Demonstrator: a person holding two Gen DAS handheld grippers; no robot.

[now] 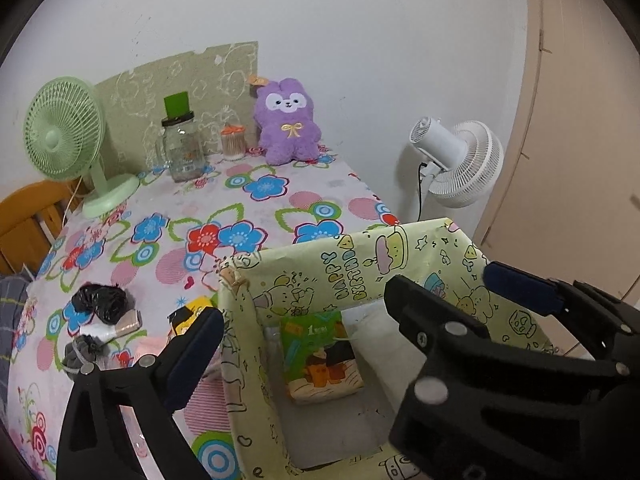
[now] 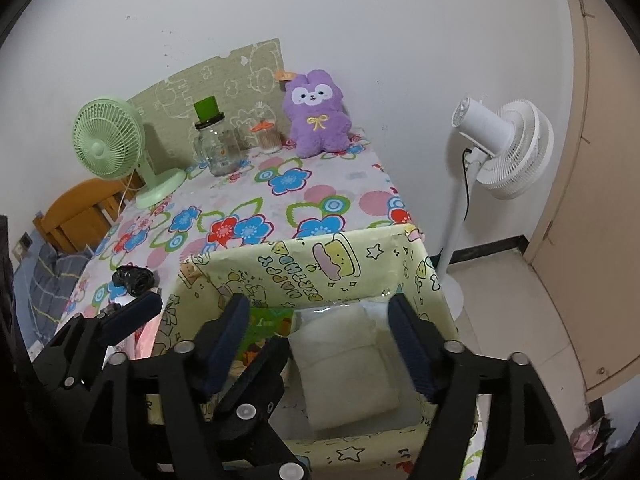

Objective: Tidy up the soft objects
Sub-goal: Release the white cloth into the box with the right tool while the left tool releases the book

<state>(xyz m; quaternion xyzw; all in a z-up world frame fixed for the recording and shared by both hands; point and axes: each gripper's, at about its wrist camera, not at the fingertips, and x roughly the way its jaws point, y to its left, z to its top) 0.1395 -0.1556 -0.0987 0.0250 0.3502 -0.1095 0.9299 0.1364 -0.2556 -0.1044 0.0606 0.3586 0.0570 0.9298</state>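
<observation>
1. Left wrist view: the left gripper (image 1: 348, 300) hangs above the near end of the table, its jaws spread wide with nothing between them. One finger sits over the floral tablecloth (image 1: 256, 208), the other over the right side of the box (image 1: 436, 256).
2. The box, wrapped in pale yellow cartoon paper, stands at the table's near right corner. Inside it, a green tissue pack (image 1: 320, 356) lies against the left wall, and something white is partly hidden behind the right finger.
3. Left of the box, on the cloth, lie a crumpled black bag (image 1: 100, 302), a small grey pouch (image 1: 82, 350) and a yellow item (image 1: 192, 312) partly hidden by the finger.
4. At the far end, a purple plush bunny (image 1: 286, 122) sits against the wall, with a glass jar (image 1: 182, 148), a cotton-swab container (image 1: 233, 142) and a green desk fan (image 1: 68, 136) to its left. A white standing fan (image 1: 456, 160) stands on the floor to the right.
5. Right wrist view: the right gripper (image 2: 316, 332) hovers over the box (image 2: 312, 268), jaws wide and empty, above a white soft pack (image 2: 344, 368) lying inside. The green tissue pack (image 2: 260, 334) shows just left of it.
6. The left gripper (image 2: 192, 308) appears to the left, also open, straddling the box's left wall.
</observation>
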